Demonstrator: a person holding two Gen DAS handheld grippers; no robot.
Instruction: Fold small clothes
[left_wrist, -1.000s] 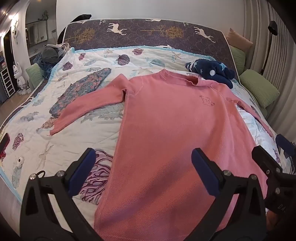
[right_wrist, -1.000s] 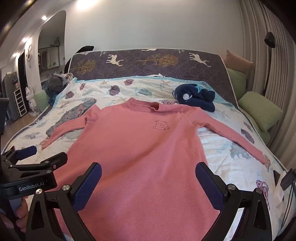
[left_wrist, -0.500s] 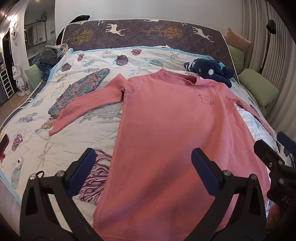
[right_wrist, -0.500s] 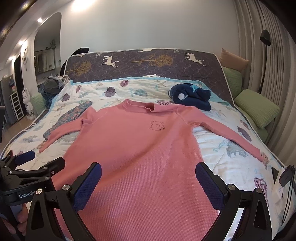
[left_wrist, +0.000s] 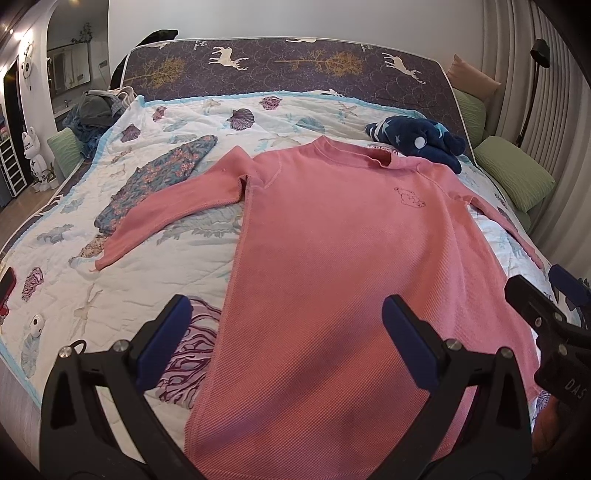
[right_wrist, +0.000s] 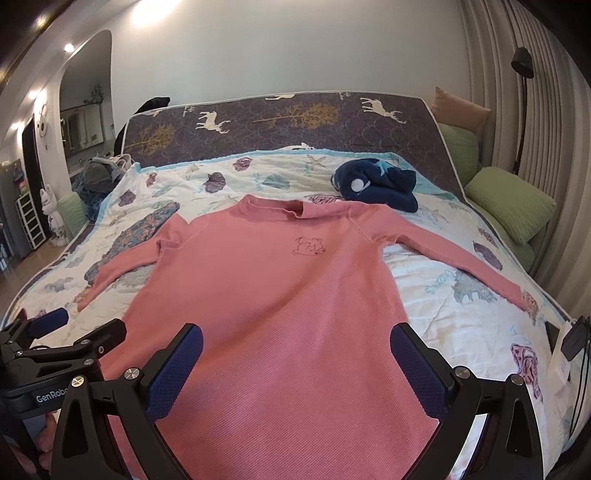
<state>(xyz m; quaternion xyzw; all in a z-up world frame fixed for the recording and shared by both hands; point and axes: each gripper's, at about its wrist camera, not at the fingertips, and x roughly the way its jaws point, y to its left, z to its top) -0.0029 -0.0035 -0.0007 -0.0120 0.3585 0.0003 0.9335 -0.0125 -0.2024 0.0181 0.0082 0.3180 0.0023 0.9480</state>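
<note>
Pink waffle-knit fabric is filling the near part of both views: a long-sleeved pink top (left_wrist: 332, 266) is lying flat, front up, on the seashell-print quilt (left_wrist: 110, 295), hem nearest, collar toward the headboard, both sleeves stretched out sideways. The left gripper (left_wrist: 284, 332) is hovering above the hem with its blue-padded fingers (left_wrist: 162, 343) spread wide, grasping nothing. The right gripper (right_wrist: 295, 365) is likewise hanging released over the lower body of the top, jaws wide apart. Beyond the left sleeve a floral garment (left_wrist: 159, 177) is lying on the quilt. Near the collar, a navy star-print plush toy (right_wrist: 376, 184) is resting. Farthest off, the deer-patterned headboard (right_wrist: 295, 122) is standing, green pillows (right_wrist: 509, 203) beside it.
</note>
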